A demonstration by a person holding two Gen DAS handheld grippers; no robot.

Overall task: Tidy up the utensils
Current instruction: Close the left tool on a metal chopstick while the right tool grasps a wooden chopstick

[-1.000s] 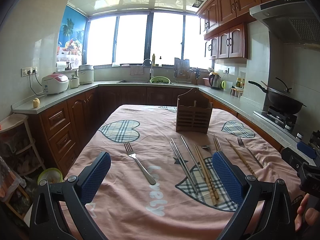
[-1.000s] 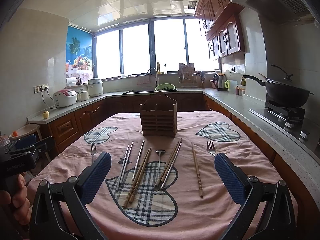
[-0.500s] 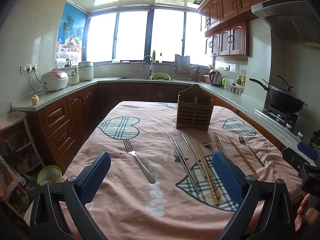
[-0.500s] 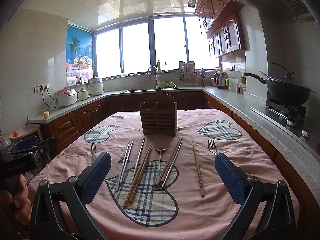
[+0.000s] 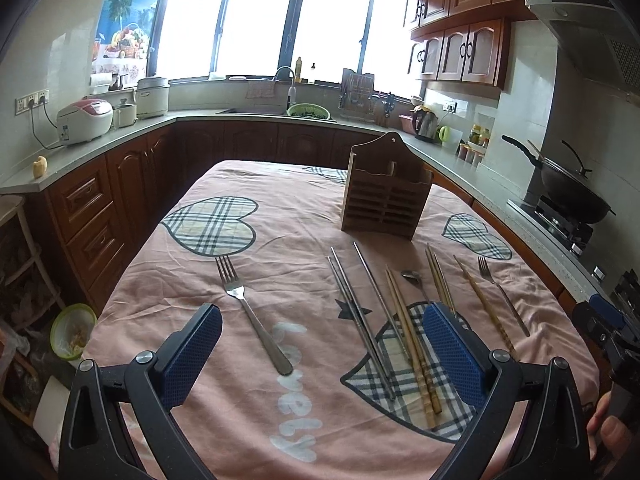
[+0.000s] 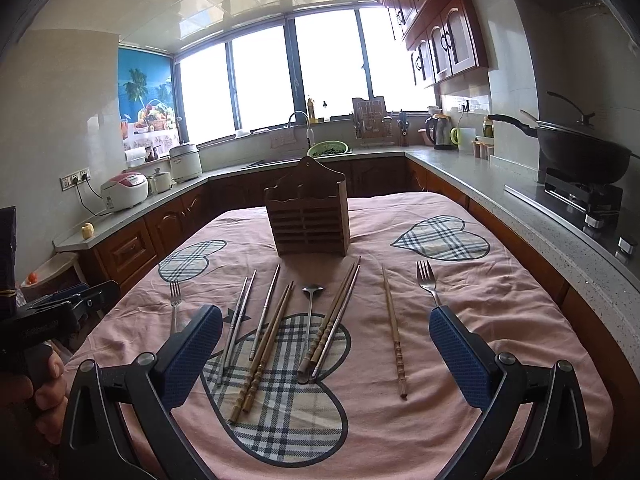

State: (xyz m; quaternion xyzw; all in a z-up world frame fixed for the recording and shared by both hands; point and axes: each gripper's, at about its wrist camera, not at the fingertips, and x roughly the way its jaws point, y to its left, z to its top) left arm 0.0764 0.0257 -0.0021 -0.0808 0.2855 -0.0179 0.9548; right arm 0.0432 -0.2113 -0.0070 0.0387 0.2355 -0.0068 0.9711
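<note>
Blue-padded claws (image 5: 322,354) (image 6: 325,354) spread above tablecloth (image 6: 500,300)

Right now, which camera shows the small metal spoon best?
The right wrist view: the small metal spoon lies there unobstructed, bowl to handle. In the left wrist view only its bowl shows clearly; the left gripper's finger covers the handle.

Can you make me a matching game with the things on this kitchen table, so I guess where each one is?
Things:
1. brown slatted wooden utensil holder
2. small silver metal spoon
3. lone silver metal fork
4. single brown wooden chopstick

Places:
A. alone on the table's left side
B. standing upright at the far middle
C. between two wooden chopstick pairs
D. just left of the right-hand fork

Pairs: 1-B, 2-C, 3-A, 4-D
</note>
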